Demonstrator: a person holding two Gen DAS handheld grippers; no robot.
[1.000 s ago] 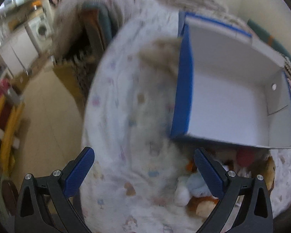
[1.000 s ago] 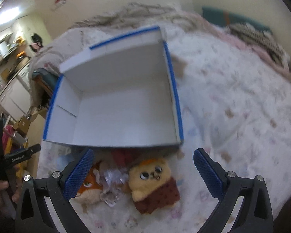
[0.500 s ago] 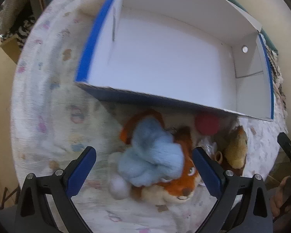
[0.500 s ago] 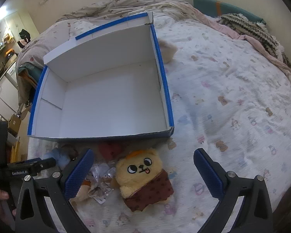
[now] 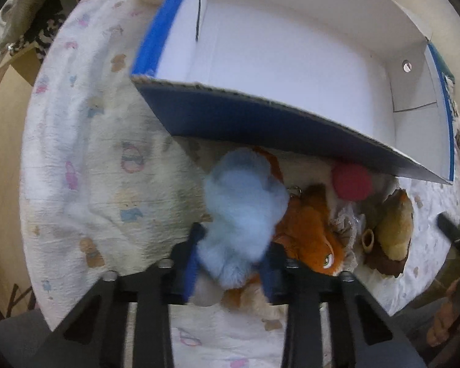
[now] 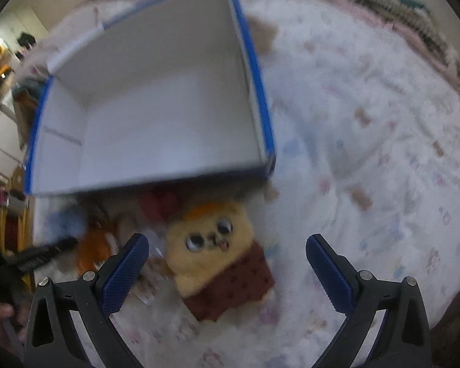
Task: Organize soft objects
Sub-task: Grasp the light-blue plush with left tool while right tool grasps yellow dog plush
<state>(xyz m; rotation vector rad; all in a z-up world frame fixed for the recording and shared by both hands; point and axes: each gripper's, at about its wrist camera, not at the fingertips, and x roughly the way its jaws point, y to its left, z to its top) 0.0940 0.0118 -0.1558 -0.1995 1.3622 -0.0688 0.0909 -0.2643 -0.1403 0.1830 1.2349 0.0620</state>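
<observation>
An open blue box with a white inside (image 5: 291, 61) (image 6: 156, 116) lies on the bed. Soft toys lie in a heap in front of it. My left gripper (image 5: 233, 263) is shut on a fluffy light-blue plush (image 5: 242, 211) that lies on an orange fox plush (image 5: 309, 233). A red ball (image 5: 351, 181) and a yellow plush in a brown outfit (image 5: 394, 233) lie to the right. My right gripper (image 6: 227, 254) is open, with the yellow plush (image 6: 211, 245) between its fingers. The left gripper's tip (image 6: 46, 251) shows at the left.
The bed has a white printed cover (image 5: 92, 159) (image 6: 368, 153). Its edge drops to the floor on the left (image 5: 3, 116). A crinkled clear wrapper (image 5: 348, 224) lies among the toys. Blankets (image 6: 408, 9) are piled at the far side.
My left gripper has moved forward and closed on the light-blue plush. My right gripper has moved down toward the yellow plush, which now sits between its open fingers.
</observation>
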